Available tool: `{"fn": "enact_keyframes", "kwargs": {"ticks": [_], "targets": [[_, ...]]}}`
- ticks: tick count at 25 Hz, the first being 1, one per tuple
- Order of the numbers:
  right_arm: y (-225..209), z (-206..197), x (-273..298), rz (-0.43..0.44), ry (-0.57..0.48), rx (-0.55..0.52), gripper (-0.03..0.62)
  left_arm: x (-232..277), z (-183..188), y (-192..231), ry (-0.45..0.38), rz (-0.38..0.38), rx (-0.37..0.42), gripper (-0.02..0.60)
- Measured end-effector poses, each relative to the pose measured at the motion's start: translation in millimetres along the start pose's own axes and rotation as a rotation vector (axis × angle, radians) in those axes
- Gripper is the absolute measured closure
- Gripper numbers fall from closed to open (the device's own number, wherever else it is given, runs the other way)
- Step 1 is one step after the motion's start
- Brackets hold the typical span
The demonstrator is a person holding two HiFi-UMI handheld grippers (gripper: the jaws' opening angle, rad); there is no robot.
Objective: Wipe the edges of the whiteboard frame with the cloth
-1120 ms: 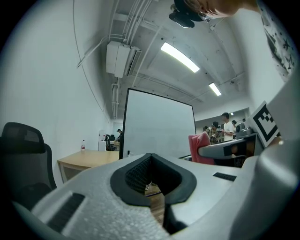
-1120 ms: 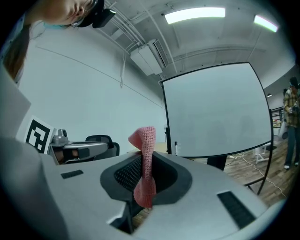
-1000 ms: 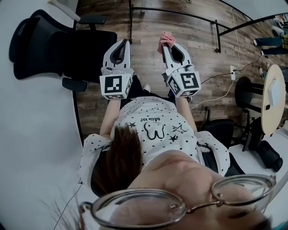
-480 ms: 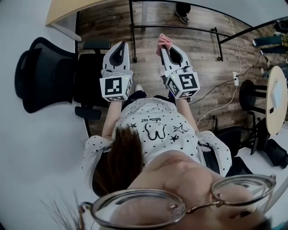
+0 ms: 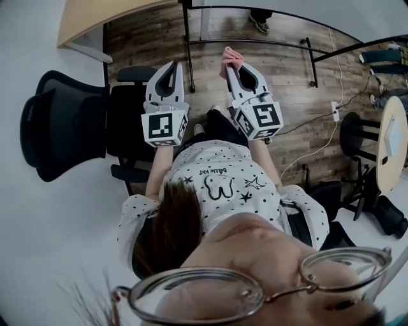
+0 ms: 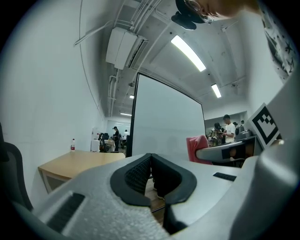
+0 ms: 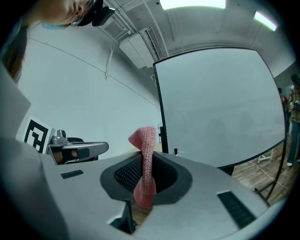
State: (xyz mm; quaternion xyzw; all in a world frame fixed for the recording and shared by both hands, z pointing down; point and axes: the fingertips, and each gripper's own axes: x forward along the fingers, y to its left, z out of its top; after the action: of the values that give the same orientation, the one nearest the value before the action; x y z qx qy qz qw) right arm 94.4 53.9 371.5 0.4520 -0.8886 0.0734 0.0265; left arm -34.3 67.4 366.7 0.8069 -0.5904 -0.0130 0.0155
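A pink knitted cloth (image 7: 145, 164) stands up between the jaws of my right gripper (image 7: 147, 159), which is shut on it. In the head view the cloth (image 5: 231, 57) pokes out past the right gripper (image 5: 232, 65). A large whiteboard (image 7: 220, 108) with a thin black frame (image 7: 159, 108) stands ahead, apart from the cloth. My left gripper (image 5: 172, 65) is held beside the right one, shut with nothing between its pads (image 6: 140, 173). The left gripper view also shows the whiteboard (image 6: 164, 122) and the cloth (image 6: 198, 147).
The whiteboard's black stand legs (image 5: 255, 43) cross the wooden floor ahead. A black office chair (image 5: 64, 124) sits to the left, with a wooden table (image 5: 95, 19) beyond it. At the right are a stool (image 5: 354, 130), a round table (image 5: 390, 140) and a floor cable (image 5: 335, 108). People stand far off.
The view has slid forward: the chair and floor drifted down, and the wooden table and stand legs came into sight. Both grippers kept their pose and stayed shut.
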Motion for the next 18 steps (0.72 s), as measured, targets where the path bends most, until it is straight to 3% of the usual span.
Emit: {"fn": "enact_keyframes", "kwargs": {"ticks": [8,13,18], "targets": [[-48,22,93,0.082,-0.007,-0.013,0.556,94,2,41,-0.007,0.060,0.000,0.565],[-84,58,154,0.140,-0.050,-0.059,0.556,154,20,66,-0.060,0.117,0.009,0.565],[-93,110,189,0.189,-0.142,-0.112,0.556,175,30,67,-0.070,0.130,0.020,0.565]]}}
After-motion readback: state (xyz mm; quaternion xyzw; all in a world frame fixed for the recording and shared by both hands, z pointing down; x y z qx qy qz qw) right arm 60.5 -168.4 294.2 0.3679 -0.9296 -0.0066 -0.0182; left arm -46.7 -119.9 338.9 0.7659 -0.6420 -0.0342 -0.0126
